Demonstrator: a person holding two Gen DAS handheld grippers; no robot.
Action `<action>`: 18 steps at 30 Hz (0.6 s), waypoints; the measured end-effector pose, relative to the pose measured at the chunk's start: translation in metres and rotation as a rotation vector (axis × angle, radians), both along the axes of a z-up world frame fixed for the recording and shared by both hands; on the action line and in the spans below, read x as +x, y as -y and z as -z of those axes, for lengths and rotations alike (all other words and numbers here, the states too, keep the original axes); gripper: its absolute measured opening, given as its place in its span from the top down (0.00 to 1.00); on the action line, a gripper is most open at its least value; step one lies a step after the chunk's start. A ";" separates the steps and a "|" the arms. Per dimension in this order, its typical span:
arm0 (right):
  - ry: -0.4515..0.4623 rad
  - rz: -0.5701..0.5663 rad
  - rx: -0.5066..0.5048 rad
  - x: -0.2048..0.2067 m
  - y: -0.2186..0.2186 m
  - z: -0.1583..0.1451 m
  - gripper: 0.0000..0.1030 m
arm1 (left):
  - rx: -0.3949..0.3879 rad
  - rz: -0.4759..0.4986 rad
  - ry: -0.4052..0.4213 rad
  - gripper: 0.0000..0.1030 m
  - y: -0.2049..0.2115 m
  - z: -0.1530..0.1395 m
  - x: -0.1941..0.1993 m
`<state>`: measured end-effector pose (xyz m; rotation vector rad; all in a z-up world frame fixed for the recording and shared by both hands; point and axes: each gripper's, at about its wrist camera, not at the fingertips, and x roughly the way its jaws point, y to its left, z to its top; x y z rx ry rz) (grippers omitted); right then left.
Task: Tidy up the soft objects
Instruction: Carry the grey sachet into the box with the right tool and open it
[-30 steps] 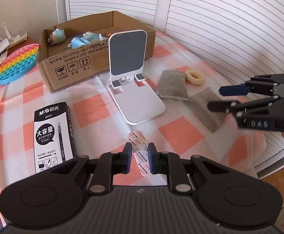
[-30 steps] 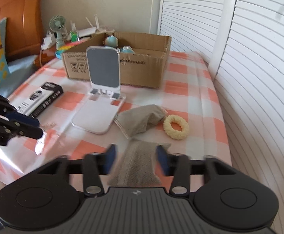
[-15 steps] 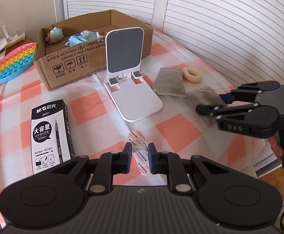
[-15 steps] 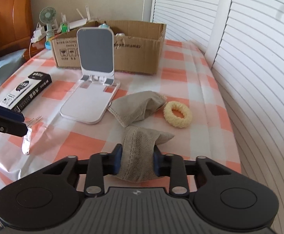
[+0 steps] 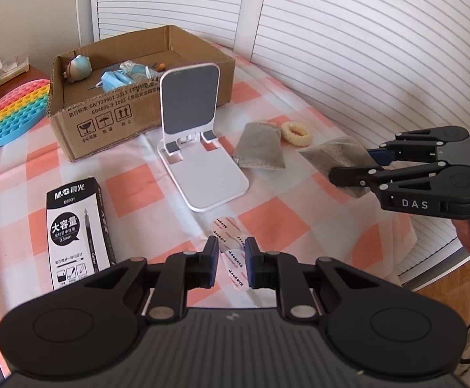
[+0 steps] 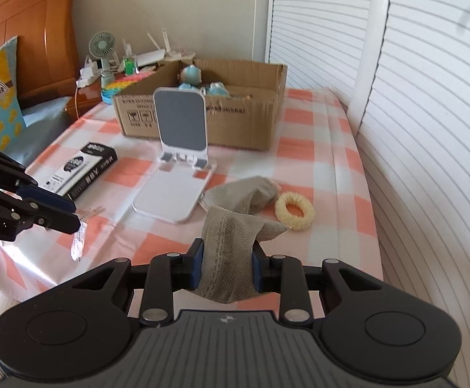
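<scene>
Landmark: the white phone stand (image 5: pixel 199 148) in the middle of the bench (image 5: pixel 144 190), which has a pink and white checked cloth.
Right gripper (image 6: pixel 225 263): its jaws have just closed and now pinch a grey sock (image 6: pixel 227 252). This sock is to the right of the stand, nearer the camera, and lifted off the cloth.
Sock's long way: it runs from the jaws away toward the stand, and its far end flops to the right.
Other grey sock (image 5: pixel 260 146): it lies flat just right of the stand, with its long way pointing away toward the shutters.
Yellow hair ring (image 5: pixel 296 133): it lies just right of the flat sock.
Left gripper (image 5: pixel 231 265): its jaws are pressed onto a thin clear packet (image 5: pixel 230 252) in front of the stand. The packet has small print, too small to read.
Cardboard box (image 5: pixel 131 97): it sits behind the stand, open on top, with a blue toy (image 5: pixel 78 68) and blue masks (image 5: pixel 115 79) inside. Its side reads "GB/T29601 2013".
Pen box (image 5: pixel 75 232): it lies left of the stand and reads "M&G", "B6901" and "0.5mm".
Writing on grippers: "DAS" on the right one, "obot.AI" on the left one.
</scene>
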<state>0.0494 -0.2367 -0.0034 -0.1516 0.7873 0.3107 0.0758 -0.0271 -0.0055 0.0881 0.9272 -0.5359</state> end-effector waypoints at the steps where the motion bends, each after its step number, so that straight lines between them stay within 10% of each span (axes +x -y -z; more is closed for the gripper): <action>1: 0.008 -0.001 -0.003 0.002 0.000 -0.002 0.68 | -0.003 -0.003 0.003 0.85 -0.001 -0.002 0.001; 18: 0.095 0.010 0.001 0.098 0.001 -0.038 0.68 | 0.035 -0.154 0.125 0.85 -0.041 -0.046 0.095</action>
